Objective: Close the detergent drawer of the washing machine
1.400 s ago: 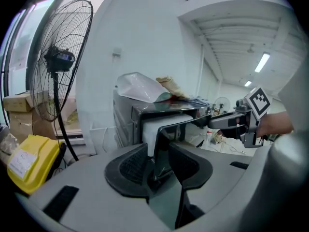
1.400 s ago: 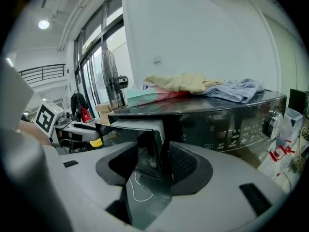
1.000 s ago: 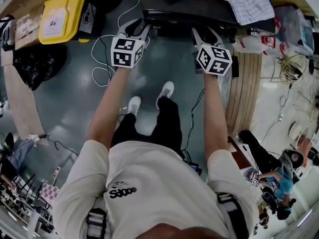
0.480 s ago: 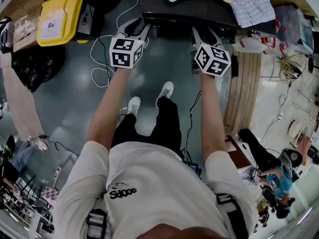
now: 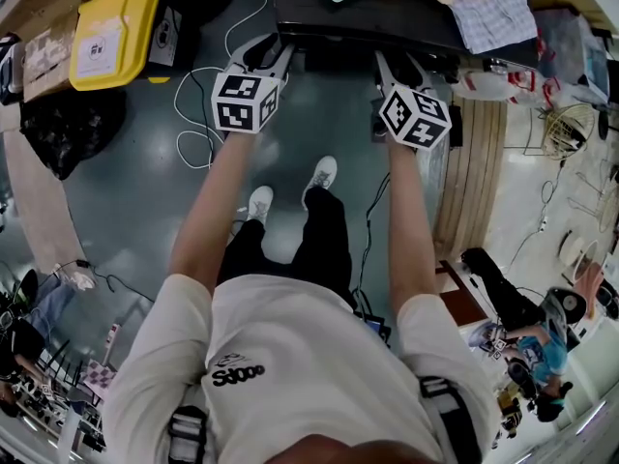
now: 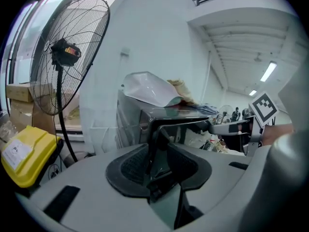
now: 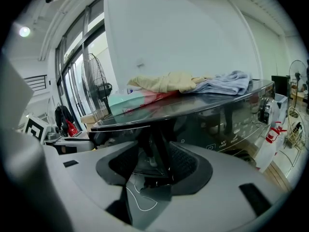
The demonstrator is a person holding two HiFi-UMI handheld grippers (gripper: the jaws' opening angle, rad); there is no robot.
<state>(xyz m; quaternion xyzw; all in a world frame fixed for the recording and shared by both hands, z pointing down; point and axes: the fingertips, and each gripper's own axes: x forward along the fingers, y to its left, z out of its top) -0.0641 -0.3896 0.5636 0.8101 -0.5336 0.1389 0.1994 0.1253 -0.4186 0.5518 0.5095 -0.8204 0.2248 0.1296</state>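
The floor [image 5: 135, 201] is open below; ahead the washing machine [image 5: 368, 22] blocks passage (clothes [image 5: 484, 8] heaped on top), a yellow box [image 5: 116, 27] crowds the left, cables [image 5: 198, 114] trail beside.

The person wears a white short-sleeved T-shirt [image 5: 290, 356] with small black lettering toward 7 o'clock in the head view, black trousers [image 5: 314, 245] and white trainers [image 5: 324, 172]. Dark buckled straps [image 5: 189, 431] cross both shoulders. The left gripper [image 5: 263, 54] and right gripper [image 5: 398, 66] are light grey with black ribbed pads [image 6: 133, 166]. Each carries a white marker cube [image 5: 246, 102] printed with black squares.
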